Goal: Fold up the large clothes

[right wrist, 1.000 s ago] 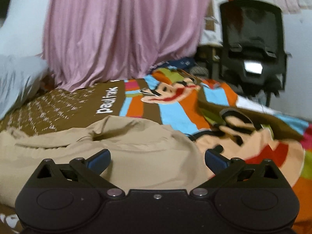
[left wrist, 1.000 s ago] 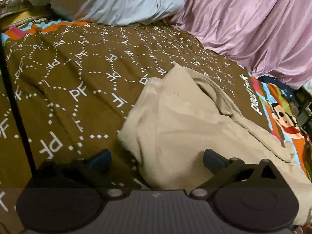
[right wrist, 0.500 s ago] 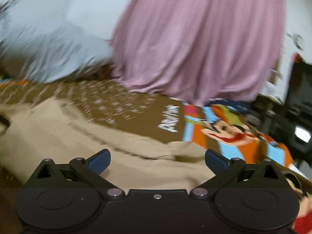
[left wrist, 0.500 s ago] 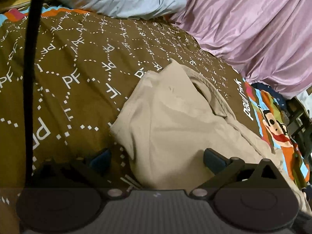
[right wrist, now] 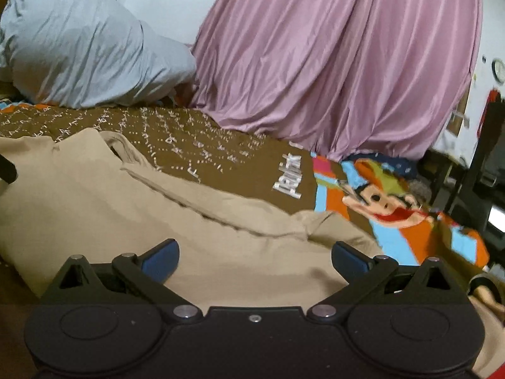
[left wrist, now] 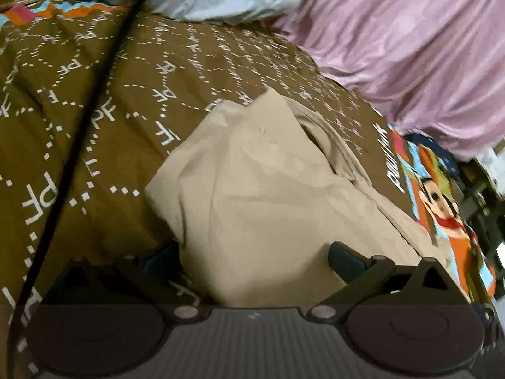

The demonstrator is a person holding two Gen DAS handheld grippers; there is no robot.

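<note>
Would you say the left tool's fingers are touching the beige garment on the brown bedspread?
Cannot tell. In the left wrist view the open left tool straddles the beige garment, whose edge overlaps one finger, but no plain contact or gap shows above the brown bedspread.

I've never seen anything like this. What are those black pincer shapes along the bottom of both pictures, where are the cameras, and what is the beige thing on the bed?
There is no robot here. A person holds one two-finger gripper in each hand, and a wide-angle camera on each looks forward along its fingers. One picture comes from the left gripper, the other from the right gripper. The black shapes with blue tips are the fingers; both pairs stand spread wide apart and hold nothing.

The beige garment is the large piece of clothing to fold. It lies rumpled on a brown bedspread printed with white letters and a cartoon monkey. Behind are a pale blue pillow and a pink curtain.
</note>
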